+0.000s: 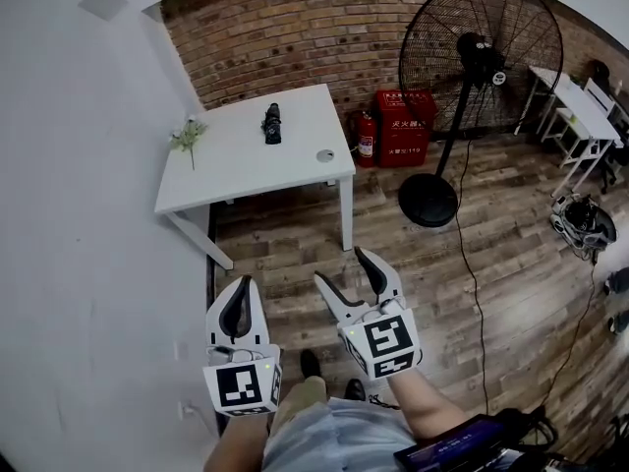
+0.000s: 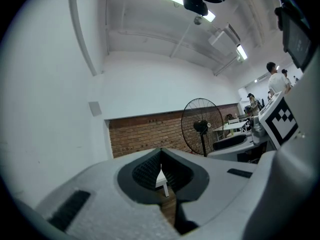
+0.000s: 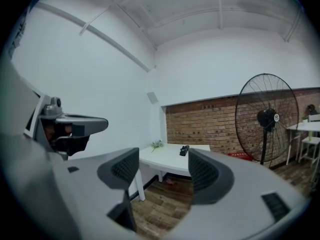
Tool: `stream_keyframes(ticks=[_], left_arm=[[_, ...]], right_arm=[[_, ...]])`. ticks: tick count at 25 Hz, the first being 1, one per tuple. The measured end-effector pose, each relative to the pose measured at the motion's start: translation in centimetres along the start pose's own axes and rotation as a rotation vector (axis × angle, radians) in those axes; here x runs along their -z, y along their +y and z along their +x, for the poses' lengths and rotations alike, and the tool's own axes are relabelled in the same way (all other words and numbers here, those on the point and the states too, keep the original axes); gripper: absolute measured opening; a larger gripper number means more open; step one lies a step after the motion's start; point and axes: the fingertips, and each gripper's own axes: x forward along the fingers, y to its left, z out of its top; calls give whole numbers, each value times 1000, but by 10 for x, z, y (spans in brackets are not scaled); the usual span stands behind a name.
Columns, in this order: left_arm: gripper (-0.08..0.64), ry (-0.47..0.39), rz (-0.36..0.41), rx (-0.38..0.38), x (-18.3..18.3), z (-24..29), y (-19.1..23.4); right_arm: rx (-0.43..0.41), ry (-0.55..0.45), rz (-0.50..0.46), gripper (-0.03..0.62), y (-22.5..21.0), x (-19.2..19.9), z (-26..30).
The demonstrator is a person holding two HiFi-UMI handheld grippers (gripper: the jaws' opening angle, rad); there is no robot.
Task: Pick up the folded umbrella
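The folded umbrella (image 1: 271,124) is a short black bundle lying on the white table (image 1: 295,180) by the brick wall, well ahead of both grippers. It shows small in the right gripper view as the umbrella (image 3: 184,150) on the table (image 3: 167,165), framed between the jaws. My right gripper (image 1: 341,267) (image 3: 162,168) is open with nothing between its jaws, held level over the wooden floor. My left gripper (image 1: 243,283) (image 2: 160,158) is shut on nothing, its jaws meeting in a thin slit, close to the white wall.
A small green sprig (image 1: 187,136) and a little round object (image 1: 324,155) also lie on the table. A large standing fan (image 1: 479,57) with a floor cable, a red extinguisher box (image 1: 405,126) and an extinguisher (image 1: 366,138) stand at the right. More white tables (image 1: 580,101) sit far right.
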Motion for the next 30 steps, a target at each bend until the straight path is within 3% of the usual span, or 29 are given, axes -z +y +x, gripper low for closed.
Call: stream_keyframes(ticks=[6,16,30], left_arm=[[6,25,-38,-7,20,25,20],[6,35,-75,12,58,111,84],[6,-28,-76,53,64,214,181]], right_arm=[[-8,33,-3,313,-3,11,32],[20,73,-12,314,-16,21,134],[86,33,-52,313,-21,-12,268]])
